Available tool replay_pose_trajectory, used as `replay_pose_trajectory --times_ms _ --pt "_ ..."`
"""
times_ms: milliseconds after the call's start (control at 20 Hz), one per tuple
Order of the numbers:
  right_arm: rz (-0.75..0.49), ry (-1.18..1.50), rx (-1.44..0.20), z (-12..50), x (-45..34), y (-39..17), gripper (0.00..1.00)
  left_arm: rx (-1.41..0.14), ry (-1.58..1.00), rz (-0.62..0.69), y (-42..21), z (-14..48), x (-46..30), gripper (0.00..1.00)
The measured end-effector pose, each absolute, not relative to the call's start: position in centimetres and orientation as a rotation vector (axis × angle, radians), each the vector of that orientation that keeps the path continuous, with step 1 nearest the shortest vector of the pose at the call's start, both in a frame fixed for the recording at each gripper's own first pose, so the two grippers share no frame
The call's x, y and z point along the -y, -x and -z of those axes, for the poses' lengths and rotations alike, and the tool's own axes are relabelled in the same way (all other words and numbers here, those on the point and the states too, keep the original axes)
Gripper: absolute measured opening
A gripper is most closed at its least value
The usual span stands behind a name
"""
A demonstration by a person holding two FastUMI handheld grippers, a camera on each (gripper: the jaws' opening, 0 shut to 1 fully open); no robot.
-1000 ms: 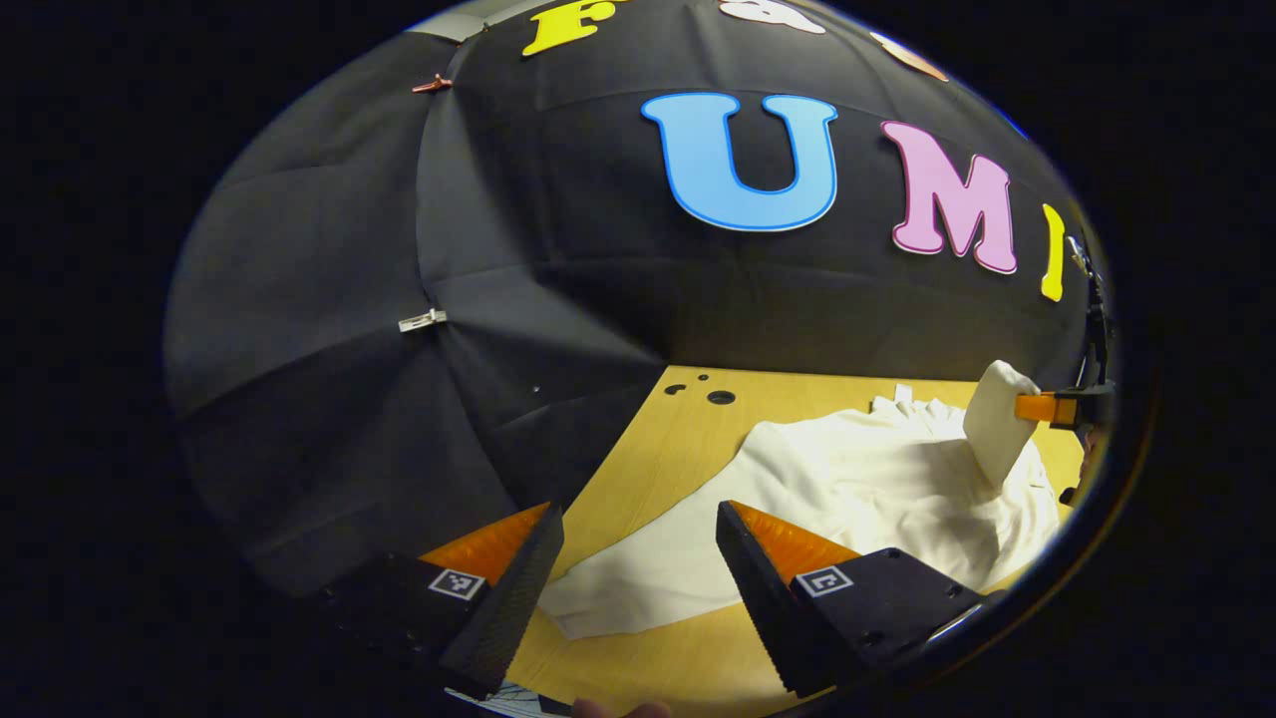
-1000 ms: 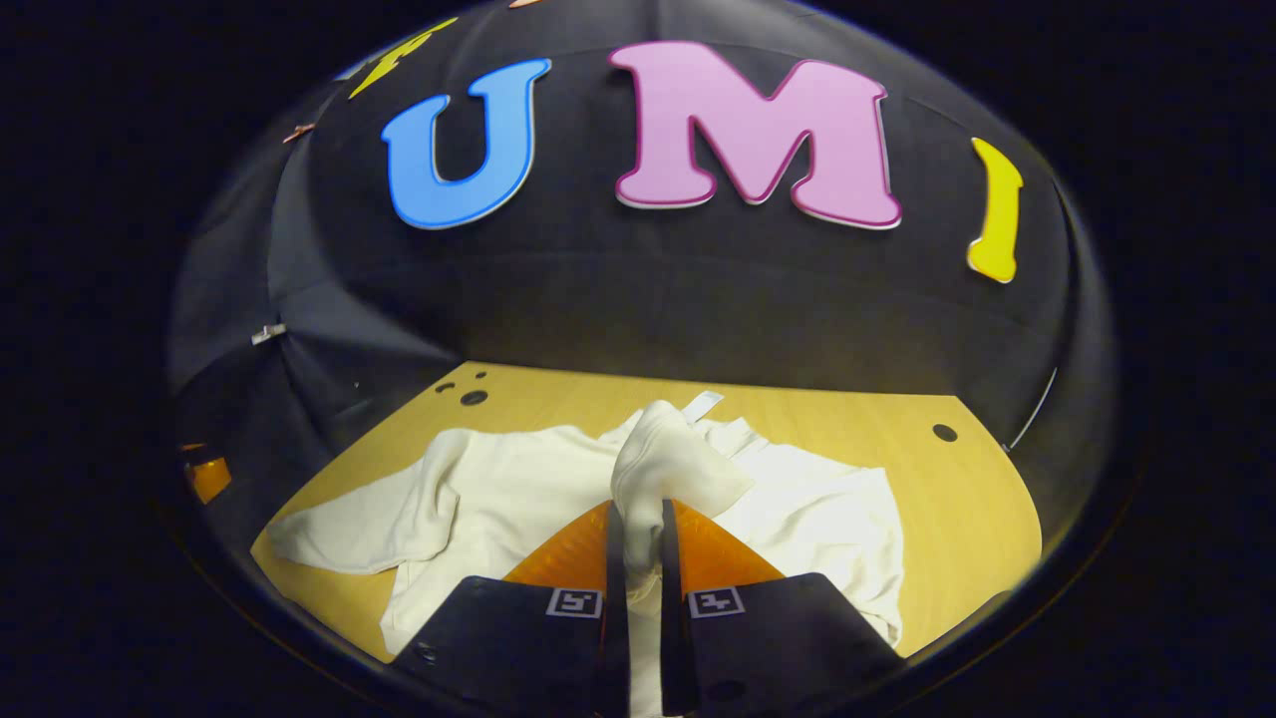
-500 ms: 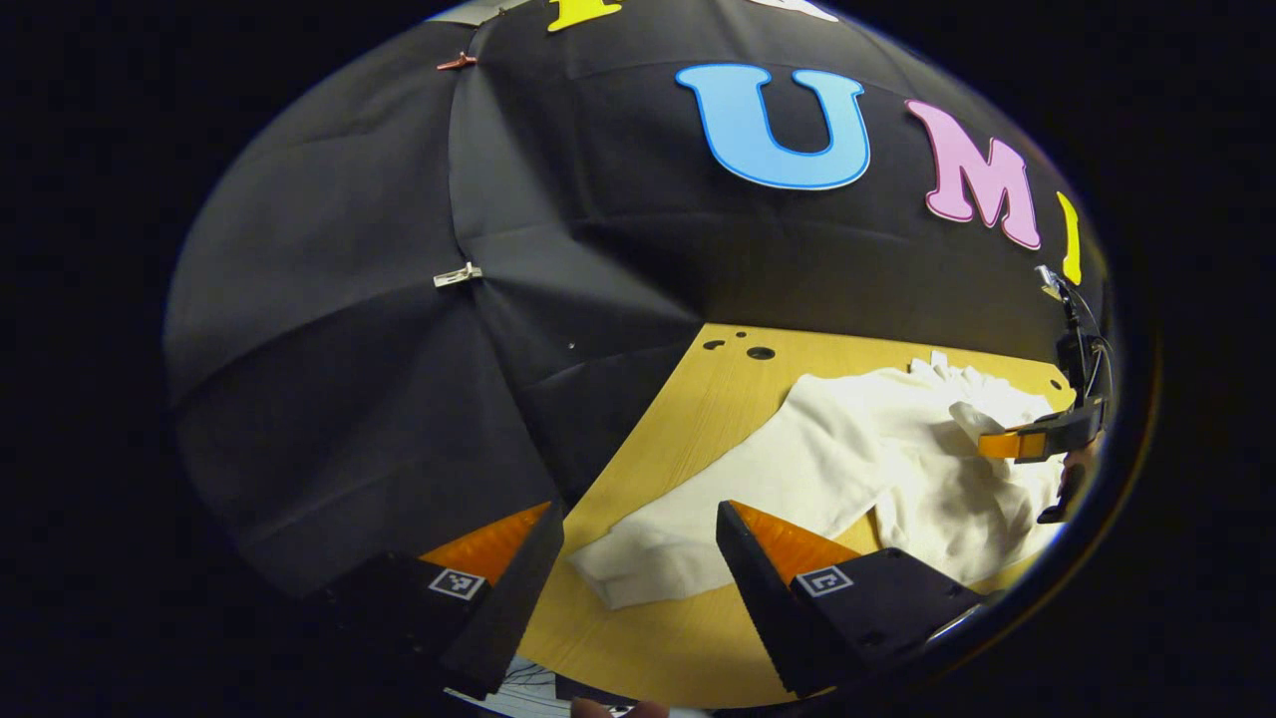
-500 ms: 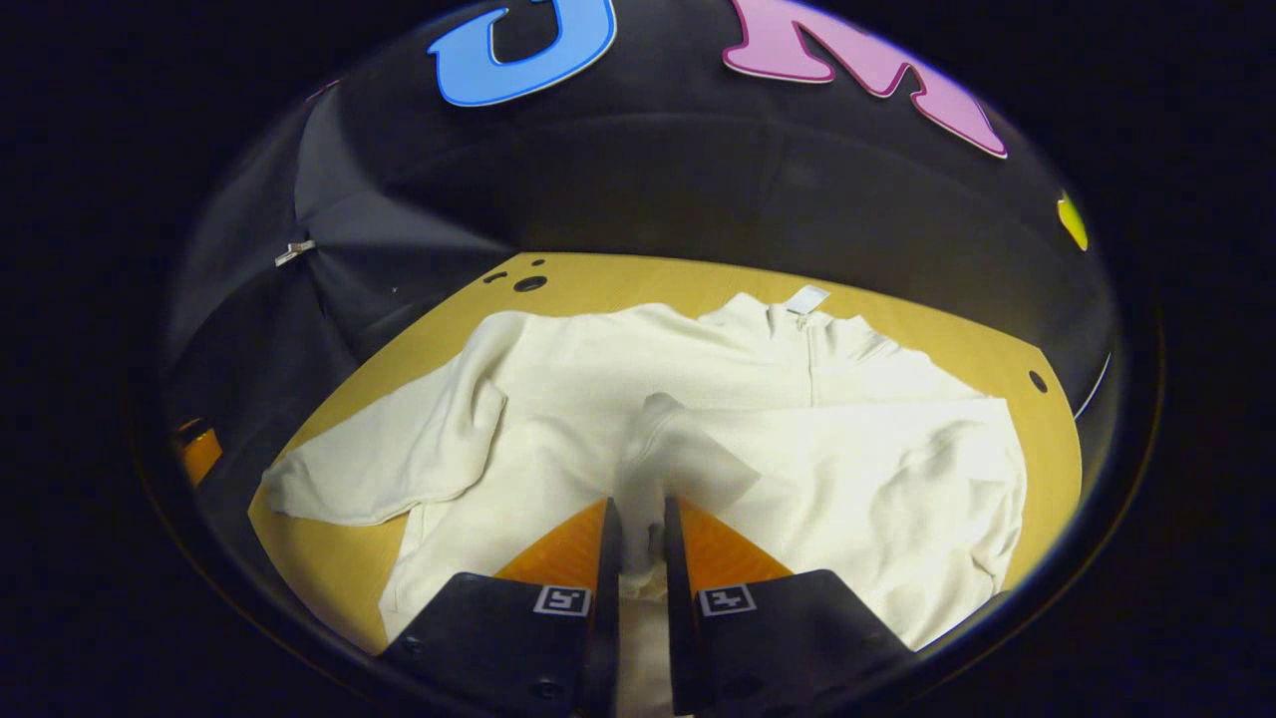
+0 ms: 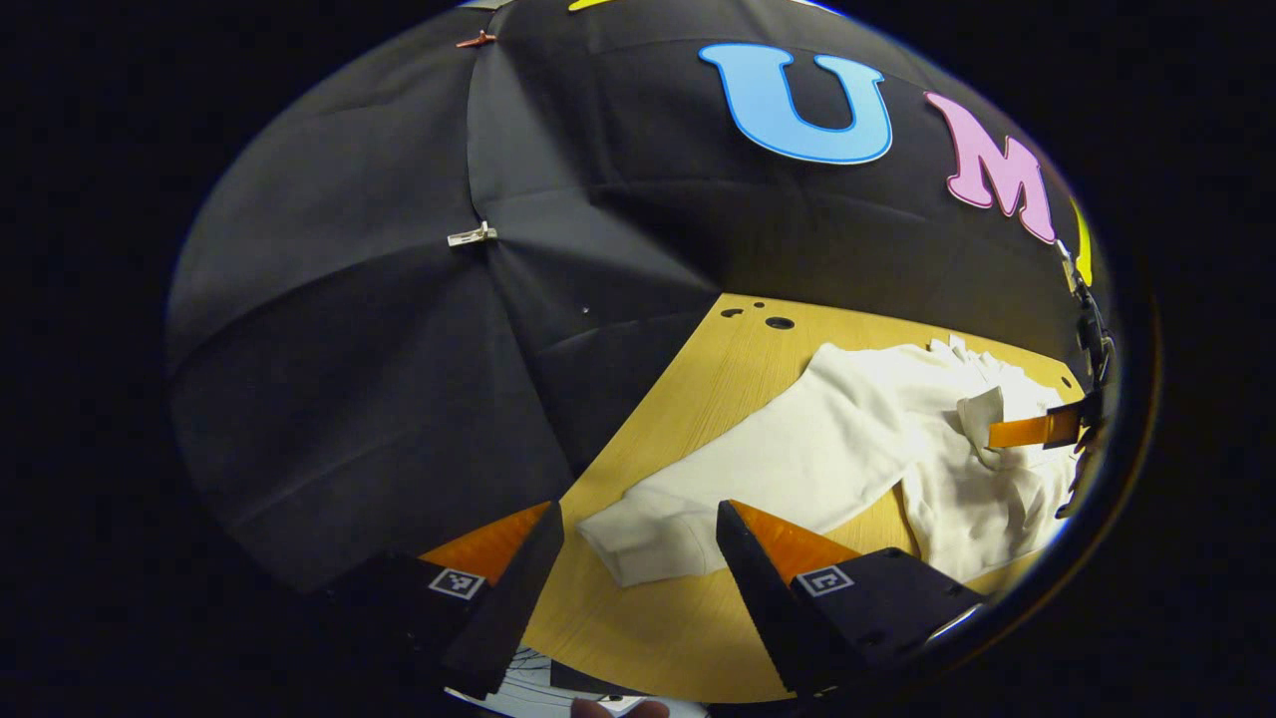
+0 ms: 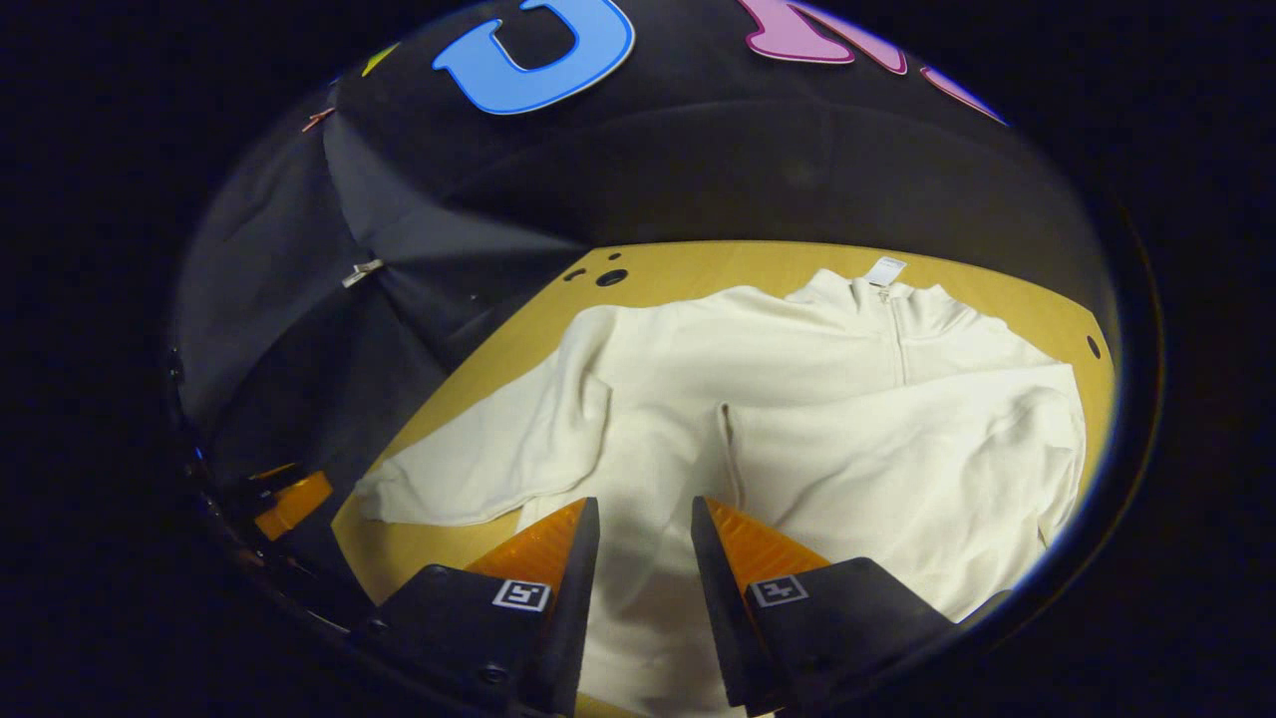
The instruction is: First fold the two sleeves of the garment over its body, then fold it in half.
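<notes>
Released now, one sleeve [image 6: 897, 439] lies folded over the soft, light garment [image 6: 758, 349]. Left claw [image 5: 638, 558] gapes wide just before the other sleeve's cuff [image 5: 648, 534]; right claw [image 6: 643, 568] hangs part-open above the body. Pinch that cuff.

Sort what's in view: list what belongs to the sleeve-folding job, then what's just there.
Job:
white garment
folded sleeve across its body
unfolded sleeve on the table
left gripper, jaws open
right gripper, jaws open

Just there:
wooden table
clip on the wall cloth
</notes>
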State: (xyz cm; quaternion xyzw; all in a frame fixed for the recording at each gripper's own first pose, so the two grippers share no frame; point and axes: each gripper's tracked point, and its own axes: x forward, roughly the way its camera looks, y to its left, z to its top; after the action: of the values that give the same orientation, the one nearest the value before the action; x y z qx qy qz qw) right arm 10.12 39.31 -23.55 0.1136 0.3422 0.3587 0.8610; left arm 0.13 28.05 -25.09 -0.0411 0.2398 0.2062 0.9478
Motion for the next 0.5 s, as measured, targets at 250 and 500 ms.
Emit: replay_pose_trajectory --times_ms 250,500 --pt "-0.743 -0.261 -0.679 20.9 -37.0 -8.5 0.58 -0.499 0.077 -0.408 -0.4 26.3 -27.8 0.97" --pt "-0.659 -0.265 -0.664 20.0 -32.4 -6.8 0.58 -0.525 0.093 -0.413 -1.3 28.6 -28.1 0.97"
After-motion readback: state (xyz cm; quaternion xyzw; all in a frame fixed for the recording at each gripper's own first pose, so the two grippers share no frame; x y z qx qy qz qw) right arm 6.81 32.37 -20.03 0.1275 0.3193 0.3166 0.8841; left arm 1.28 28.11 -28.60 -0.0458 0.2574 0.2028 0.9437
